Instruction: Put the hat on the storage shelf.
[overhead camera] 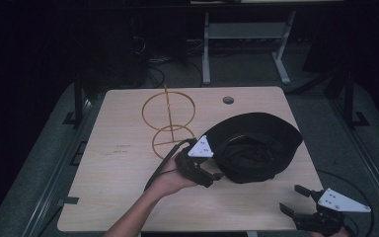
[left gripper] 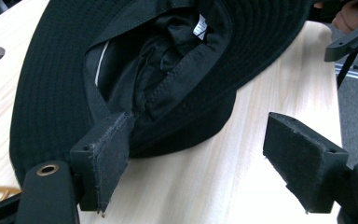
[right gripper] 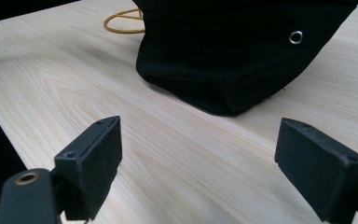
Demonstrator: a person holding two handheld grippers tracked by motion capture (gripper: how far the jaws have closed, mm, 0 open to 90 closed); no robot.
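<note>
Beside the black hat (overhead camera: 254, 145), left claw (overhead camera: 212, 178) spread wide; right claw (overhead camera: 296, 199) likewise, near table (overhead camera: 128, 197) corner.

This looks like a lab or recording room set up for handling trials. A pale wood surface (overhead camera: 128, 197) with a cable hole (overhead camera: 228, 100) stands alone on grey floor, fenced by dark metal rails (overhead camera: 49, 182) along both sides. Behind it, in dim light, sits a grey desk frame (overhead camera: 246, 34) with loose cables (overhead camera: 153, 61) tangled on the floor beside it. The props are few and staged: a black hat (overhead camera: 256, 143) and a wire stand (overhead camera: 168, 123). Lighting falls on the surface alone, leaving the surroundings almost black.
</note>
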